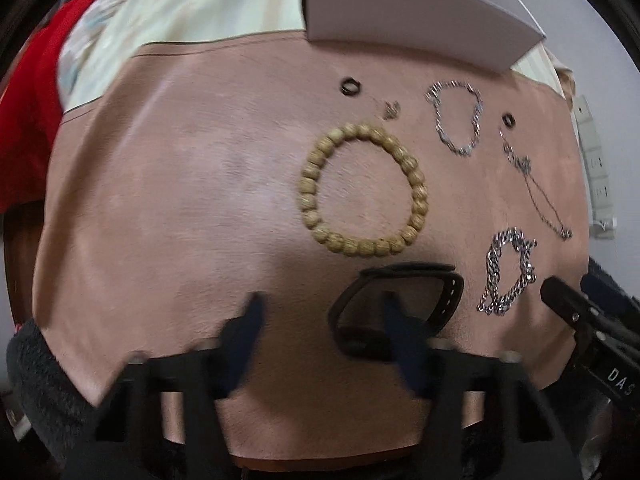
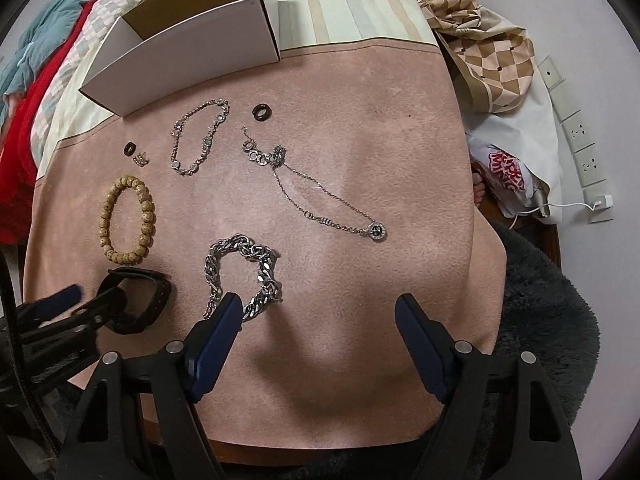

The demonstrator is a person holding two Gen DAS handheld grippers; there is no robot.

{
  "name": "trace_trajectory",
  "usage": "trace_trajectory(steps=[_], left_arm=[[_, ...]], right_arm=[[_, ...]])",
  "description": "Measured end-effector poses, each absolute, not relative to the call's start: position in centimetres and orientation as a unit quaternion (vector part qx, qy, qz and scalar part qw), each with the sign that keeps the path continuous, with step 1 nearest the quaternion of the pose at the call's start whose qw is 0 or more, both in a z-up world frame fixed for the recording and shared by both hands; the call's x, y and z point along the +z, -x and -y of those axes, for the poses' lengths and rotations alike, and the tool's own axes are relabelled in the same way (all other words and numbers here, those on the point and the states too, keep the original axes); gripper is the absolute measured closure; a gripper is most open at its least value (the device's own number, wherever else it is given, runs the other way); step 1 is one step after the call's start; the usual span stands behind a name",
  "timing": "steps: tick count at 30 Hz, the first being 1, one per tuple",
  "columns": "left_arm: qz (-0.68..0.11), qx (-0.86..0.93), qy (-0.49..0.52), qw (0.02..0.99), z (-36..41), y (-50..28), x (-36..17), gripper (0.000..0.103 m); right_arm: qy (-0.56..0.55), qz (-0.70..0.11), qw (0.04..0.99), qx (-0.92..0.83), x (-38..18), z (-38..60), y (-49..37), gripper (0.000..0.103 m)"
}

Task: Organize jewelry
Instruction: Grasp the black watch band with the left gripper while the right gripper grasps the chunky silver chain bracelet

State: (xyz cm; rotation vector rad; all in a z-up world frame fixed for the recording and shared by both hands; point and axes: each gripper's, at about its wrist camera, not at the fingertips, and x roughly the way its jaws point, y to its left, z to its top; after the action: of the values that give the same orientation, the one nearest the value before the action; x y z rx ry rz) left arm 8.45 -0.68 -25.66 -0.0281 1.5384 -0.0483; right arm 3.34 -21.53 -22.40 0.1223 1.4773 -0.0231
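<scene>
Right wrist view shows a pink suede mat that covers most of the surface, with a white open box at its far edge, about 11 o'clock. Both tongs stand wide and hold nothing: the right gripper hovers low over the mat, its left finger just beside the heavy silver chain bracelet; the left gripper has one finger in front of the black strap, and I cannot tell if they touch. At 9 o'clock lies the wooden bead bracelet. A thin necklace with a round pendant stretches through the middle. Toward 11 o'clock rests a fine link bracelet. Smallest are two dark rings, one on each side of it, well apart.
</scene>
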Motion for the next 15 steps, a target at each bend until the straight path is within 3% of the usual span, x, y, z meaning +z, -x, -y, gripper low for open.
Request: trace_trajectory(steps=[4, 8, 11, 12, 14, 15], left_arm=[[-0.678, -0.021, -0.019, 0.735, 0.8, -7.6, -25.4, 0.096], [-0.671, -0.001, -0.025, 0.741, -0.9, -6.8, -24.3, 0.097], [-0.669, 0.005, -0.023, 0.743, -2.0, -6.0, -24.4, 0.098], [-0.668, 0.007, -0.023, 0.744, -2.2, -5.8, -24.3, 0.099], [-0.666, 0.007, -0.02, 0.746, -2.5, -5.4, -23.9, 0.099], [-0.664, 0.006, -0.02, 0.747, -2.8, -5.1, -23.6, 0.099]], right_arm=[[-0.051, -0.672, 0.738, 0.0, -23.0, 21.5, -3.8, 0.027], [-0.033, -0.676, 0.737, -0.001, -23.9, 20.3, -4.0, 0.032], [-0.005, -0.67, 0.742, -0.006, -24.4, 19.2, -3.8, 0.045], [0.002, -0.663, 0.749, -0.001, -24.2, 18.7, -3.5, 0.056], [0.008, -0.656, 0.755, 0.004, -23.8, 17.8, -3.2, 0.092], [0.007, -0.657, 0.754, 0.006, -23.7, 17.5, -3.0, 0.093]])
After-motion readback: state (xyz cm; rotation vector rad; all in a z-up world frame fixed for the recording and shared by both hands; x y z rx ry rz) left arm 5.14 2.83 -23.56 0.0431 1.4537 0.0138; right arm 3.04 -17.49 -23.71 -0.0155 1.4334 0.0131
